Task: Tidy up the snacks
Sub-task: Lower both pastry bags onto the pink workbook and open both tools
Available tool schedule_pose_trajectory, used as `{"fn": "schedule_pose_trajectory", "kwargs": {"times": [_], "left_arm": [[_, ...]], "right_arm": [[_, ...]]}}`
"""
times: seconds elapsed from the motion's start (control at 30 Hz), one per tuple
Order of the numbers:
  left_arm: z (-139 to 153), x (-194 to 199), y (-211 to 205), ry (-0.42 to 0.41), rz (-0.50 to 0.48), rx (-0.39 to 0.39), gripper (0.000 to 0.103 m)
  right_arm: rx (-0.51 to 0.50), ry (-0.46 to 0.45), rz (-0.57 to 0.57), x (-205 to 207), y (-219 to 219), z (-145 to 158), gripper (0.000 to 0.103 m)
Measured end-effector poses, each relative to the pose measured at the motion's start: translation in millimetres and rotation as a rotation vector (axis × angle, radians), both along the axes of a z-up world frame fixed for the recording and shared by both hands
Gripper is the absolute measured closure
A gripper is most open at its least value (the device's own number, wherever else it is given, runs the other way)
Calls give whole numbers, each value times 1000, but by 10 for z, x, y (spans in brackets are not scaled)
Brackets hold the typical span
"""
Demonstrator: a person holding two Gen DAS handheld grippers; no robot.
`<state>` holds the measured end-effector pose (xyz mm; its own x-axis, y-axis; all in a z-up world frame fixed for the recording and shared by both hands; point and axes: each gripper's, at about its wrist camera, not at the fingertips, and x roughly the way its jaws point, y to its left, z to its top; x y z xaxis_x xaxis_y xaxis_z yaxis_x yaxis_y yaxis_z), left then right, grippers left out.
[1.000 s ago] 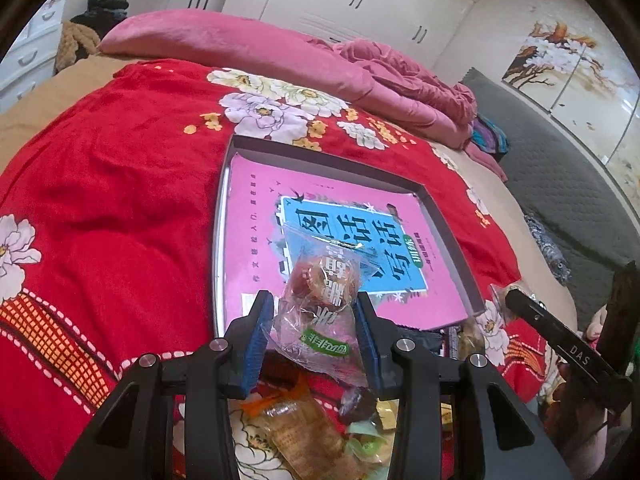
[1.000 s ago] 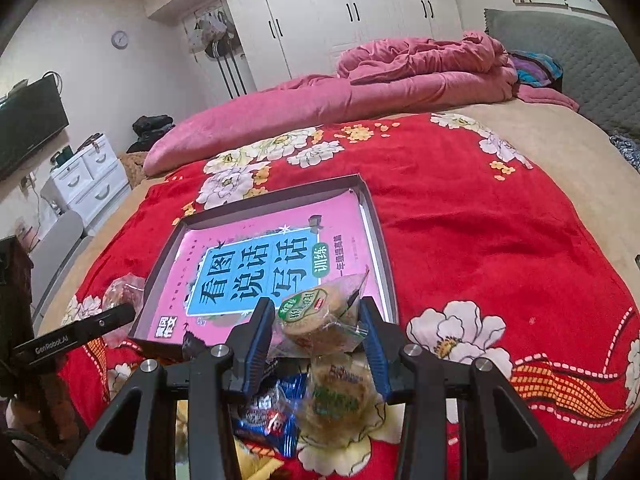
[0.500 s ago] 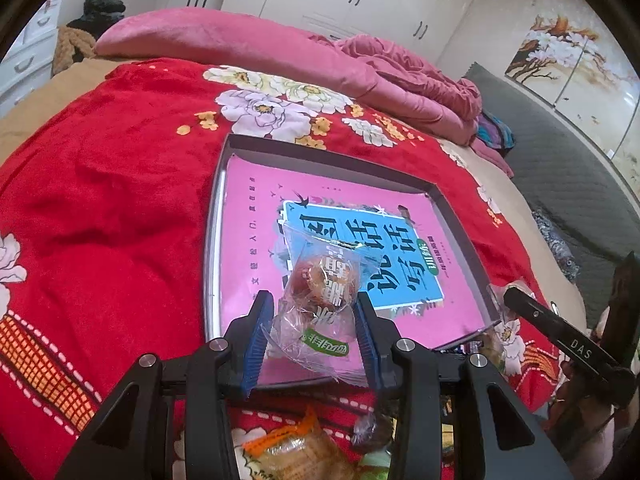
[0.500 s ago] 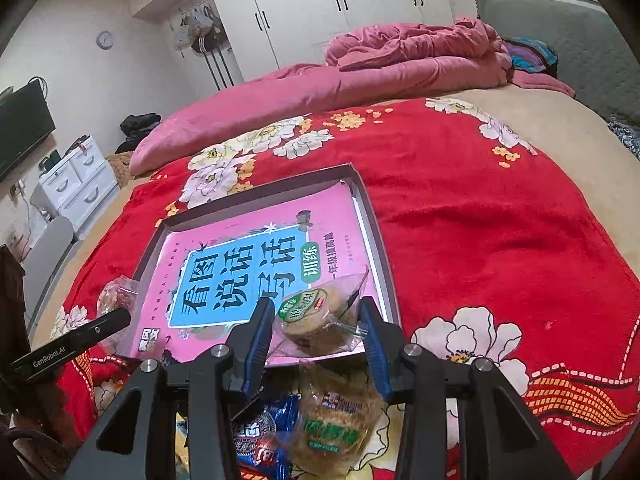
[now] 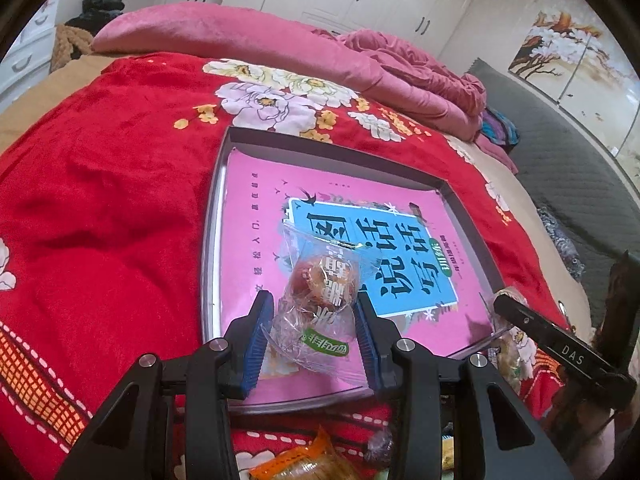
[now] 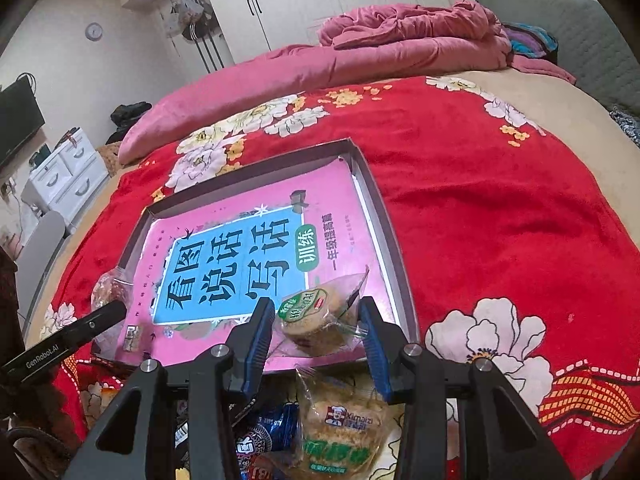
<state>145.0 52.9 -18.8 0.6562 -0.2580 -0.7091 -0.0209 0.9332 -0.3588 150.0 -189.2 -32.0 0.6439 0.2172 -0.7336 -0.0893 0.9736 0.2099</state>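
Left wrist: clear-wrapped brown pastry [image 5: 320,280]

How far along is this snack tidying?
Barely started: the tray holds only a pink book, no snacks. In hand: left tongs grip a clear-wrapped pastry, right tongs a green-labelled cake. Left: the loose pile in front.

A: We read "看图说话写话" and "训练" on the pink book [image 6: 256,256].

B: We see "Ximaizi" on a snack packet [image 6: 344,428], "GenRobot.AI" on the left gripper [image 6: 64,344], "DAS" on the right gripper [image 5: 560,340].
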Motion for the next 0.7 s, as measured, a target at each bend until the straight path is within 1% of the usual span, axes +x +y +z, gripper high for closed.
{"fn": "schedule_pose_trajectory", "kwargs": {"times": [0.27,0.7], "left_arm": [[-60,39,-19,14,-8,17,61],[-73,49,-38,25,-17,22,61]], "right_arm": [[-14,18,-10,74,5,-73,59],[-46,38,-1,83,12,-133,58]]}}
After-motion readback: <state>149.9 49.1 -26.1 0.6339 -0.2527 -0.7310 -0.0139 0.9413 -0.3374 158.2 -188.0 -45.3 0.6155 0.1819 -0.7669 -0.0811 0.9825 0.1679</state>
